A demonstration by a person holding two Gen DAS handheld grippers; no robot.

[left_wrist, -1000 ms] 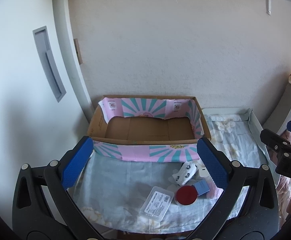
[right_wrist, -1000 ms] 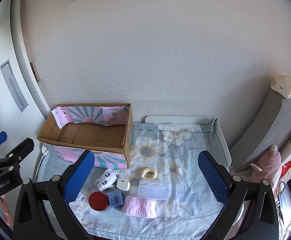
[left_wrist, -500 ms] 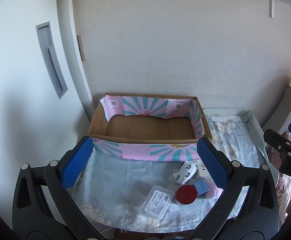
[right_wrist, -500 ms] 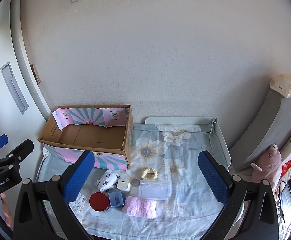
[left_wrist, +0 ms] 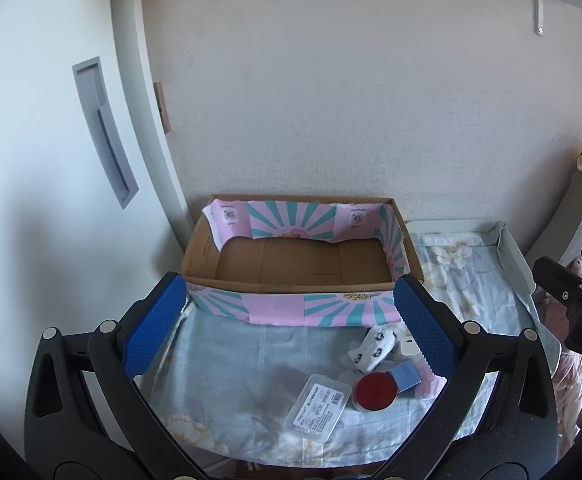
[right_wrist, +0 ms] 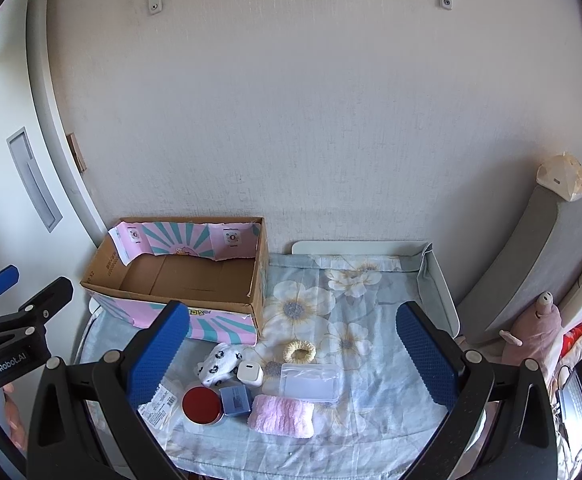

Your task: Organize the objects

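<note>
An empty cardboard box (left_wrist: 303, 264) with pink and teal paper stands at the back left of a floral cloth (right_wrist: 311, 312); it also shows in the right wrist view (right_wrist: 187, 276). In front lie a red-lidded jar (right_wrist: 202, 404), a small blue box (right_wrist: 235, 400), a pink fluffy cloth (right_wrist: 283, 420), a clear plastic case (right_wrist: 309, 382), a white charger (right_wrist: 250, 372), a patterned sock (right_wrist: 219, 366), a cream hair tie (right_wrist: 299, 351) and a labelled flat packet (left_wrist: 318, 408). My left gripper (left_wrist: 287, 332) and right gripper (right_wrist: 291, 352) are open, empty, held above the objects.
A white wall rises behind the table. A white door with a grey recessed handle (left_wrist: 105, 132) is at the left. A grey cushion (right_wrist: 531, 264) and a pink plush toy (right_wrist: 539, 328) lie to the right. The table has a raised white rim (right_wrist: 439, 288).
Both views have pulled back and up a little, so the box and objects sit lower in frame. Nothing was grasped or moved.
</note>
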